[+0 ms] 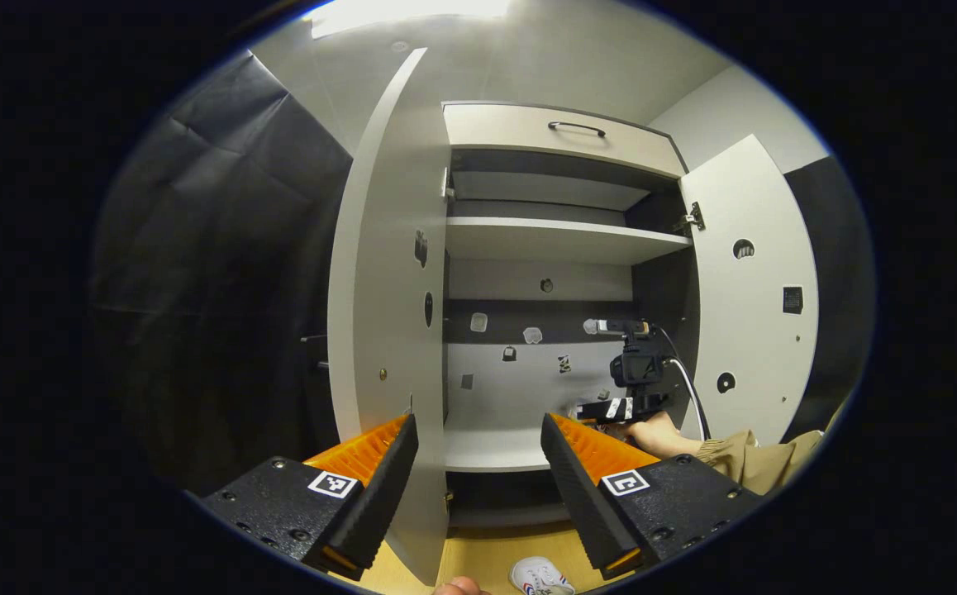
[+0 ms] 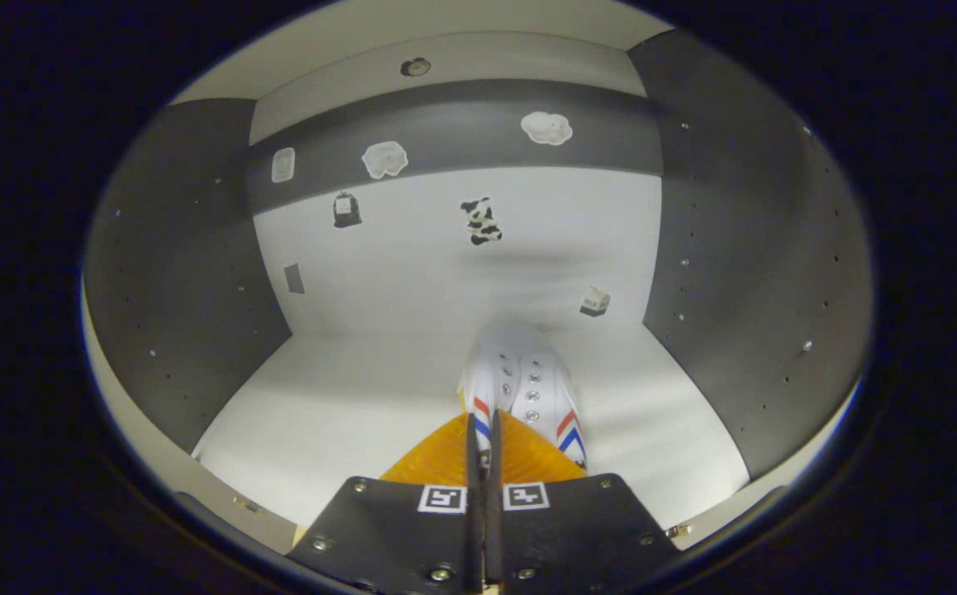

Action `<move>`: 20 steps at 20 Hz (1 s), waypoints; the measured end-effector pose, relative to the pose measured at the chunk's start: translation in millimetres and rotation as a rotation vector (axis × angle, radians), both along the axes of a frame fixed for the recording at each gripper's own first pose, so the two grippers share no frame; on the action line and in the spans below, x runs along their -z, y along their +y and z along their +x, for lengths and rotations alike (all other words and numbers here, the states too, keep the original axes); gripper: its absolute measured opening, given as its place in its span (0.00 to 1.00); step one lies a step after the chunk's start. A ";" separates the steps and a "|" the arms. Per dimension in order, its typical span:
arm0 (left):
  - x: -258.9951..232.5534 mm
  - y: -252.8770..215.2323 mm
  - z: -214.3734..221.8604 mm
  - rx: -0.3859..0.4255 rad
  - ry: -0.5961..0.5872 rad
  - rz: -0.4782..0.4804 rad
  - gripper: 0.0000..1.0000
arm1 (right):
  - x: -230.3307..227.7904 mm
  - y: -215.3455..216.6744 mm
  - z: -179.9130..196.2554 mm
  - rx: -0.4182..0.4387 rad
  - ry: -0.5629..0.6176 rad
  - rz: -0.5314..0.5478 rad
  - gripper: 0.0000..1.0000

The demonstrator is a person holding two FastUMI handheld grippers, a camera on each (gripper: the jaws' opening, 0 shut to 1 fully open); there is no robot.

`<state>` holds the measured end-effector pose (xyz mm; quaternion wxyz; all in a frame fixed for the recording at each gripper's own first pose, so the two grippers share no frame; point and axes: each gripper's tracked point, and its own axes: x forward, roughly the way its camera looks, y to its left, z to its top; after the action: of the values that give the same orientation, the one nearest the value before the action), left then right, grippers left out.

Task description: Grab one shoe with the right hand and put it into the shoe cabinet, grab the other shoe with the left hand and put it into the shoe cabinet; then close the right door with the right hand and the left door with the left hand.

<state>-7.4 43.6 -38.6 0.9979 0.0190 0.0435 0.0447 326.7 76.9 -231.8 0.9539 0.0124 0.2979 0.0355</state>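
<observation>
- Shoe (image 2: 522, 388) with red-blue chevrons, pinched at its heel by the right gripper (image 2: 483, 442), sits on the cabinet shelf (image 2: 338, 413).
- Left gripper (image 1: 478, 463) hangs spread before the open shoe cabinet (image 1: 561, 240); second shoe (image 1: 540, 576) lies at 6 o'clock.

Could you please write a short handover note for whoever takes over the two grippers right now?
Right gripper: shut on the first shoe, holding it over the cabinet shelf; whether it is resting on the shelf, I cannot tell.
Left gripper: open, empty, facing the open cabinet.
Second shoe: on the floor in front of the cabinet.
Left door and right door: both open.
Left to do: release the first shoe, shelve the second with the left gripper, close right door, then left.
</observation>
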 end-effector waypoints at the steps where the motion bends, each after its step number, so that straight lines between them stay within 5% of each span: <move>1: 0.6 -0.4 0.2 0.002 0.002 0.004 0.92 | -3.1 4.0 -8.3 -0.017 0.002 0.001 0.03; 2: 1.5 -0.6 0.9 0.002 0.005 0.005 0.92 | -4.6 2.4 -8.3 -0.017 -0.010 -0.020 0.17; 3: 2.7 -1.3 1.6 0.003 0.009 0.002 0.92 | -10.7 1.3 -11.4 -0.023 -0.029 -0.030 0.21; 12: 70.6 -40.2 10.1 0.103 0.153 -0.060 0.96 | -140.6 -3.5 -103.9 -0.084 -0.276 0.018 0.21; 20: 235.5 -55.3 7.8 0.147 0.496 -0.095 0.97 | -240.0 -39.1 -202.6 -0.046 -0.484 0.019 0.21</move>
<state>0.3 -11.8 -274.0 0.9570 -0.0144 0.2875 -0.0360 124.2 37.8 8.2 0.9962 0.0059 0.0603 0.0622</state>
